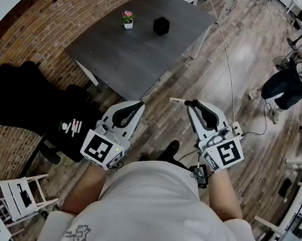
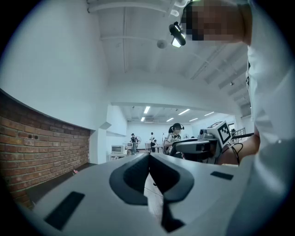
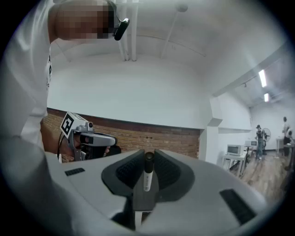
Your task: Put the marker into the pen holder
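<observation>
The right gripper (image 3: 148, 160) is shown closed on the marker (image 3: 147, 177). The marker is clamped in the narrow gap between the two ribbed pads, which are pressed against it from either side. In the right gripper view its dark end is seen level with the jaw tips, and its white barrel is seen running down the middle of the gap. In the head view the same marker (image 1: 176, 101) is seen as a short white rod. It projects sideways from the tips of the right gripper (image 1: 196, 105) toward the side of the left gripper (image 1: 140, 106). The left gripper (image 2: 149, 159) is shown with its jaws brought together, tips touching. Nothing is held between them, and only floor is seen through the slit lower down. Both grippers are held side by side close to the person's body. The pen holder (image 1: 161, 26), a small black box, is seen well ahead of both pairs of jaws on a dark table (image 1: 128, 57). It stands beside a small flower pot (image 1: 128, 20), and neither gripper is near it.
</observation>
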### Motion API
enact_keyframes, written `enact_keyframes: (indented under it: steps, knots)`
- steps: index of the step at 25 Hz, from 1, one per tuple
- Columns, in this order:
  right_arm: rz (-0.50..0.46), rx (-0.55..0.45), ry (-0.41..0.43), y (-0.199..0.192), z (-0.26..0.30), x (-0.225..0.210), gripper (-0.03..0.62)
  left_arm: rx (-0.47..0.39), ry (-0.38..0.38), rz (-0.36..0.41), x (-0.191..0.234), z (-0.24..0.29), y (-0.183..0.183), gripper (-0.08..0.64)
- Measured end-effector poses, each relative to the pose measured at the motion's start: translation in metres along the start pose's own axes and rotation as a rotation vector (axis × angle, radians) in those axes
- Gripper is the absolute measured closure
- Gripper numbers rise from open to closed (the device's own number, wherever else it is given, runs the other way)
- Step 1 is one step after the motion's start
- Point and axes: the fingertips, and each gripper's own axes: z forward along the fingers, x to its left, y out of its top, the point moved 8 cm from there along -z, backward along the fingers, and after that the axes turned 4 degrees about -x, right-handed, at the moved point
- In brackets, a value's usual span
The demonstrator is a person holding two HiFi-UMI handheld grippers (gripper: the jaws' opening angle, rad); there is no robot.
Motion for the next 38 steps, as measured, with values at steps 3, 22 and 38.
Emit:
enact_keyframes:
  steps: [3,22,38]
  knots:
    - [0.006,0.001,0.006,-0.003,0.002,-0.01,0.52,0.005,0.0,0.0,0.0,0.01,-0.003,0.549]
    - [0.01,-0.02,-0.001,-0.026,0.014,-0.143,0.52,0.072,-0.042,-0.029,0.015,0.165,-0.029,0.549]
    - [0.02,0.027,-0.01,-0.053,0.034,-0.254,0.52,0.08,-0.065,-0.058,0.04,0.285,-0.052,0.549]
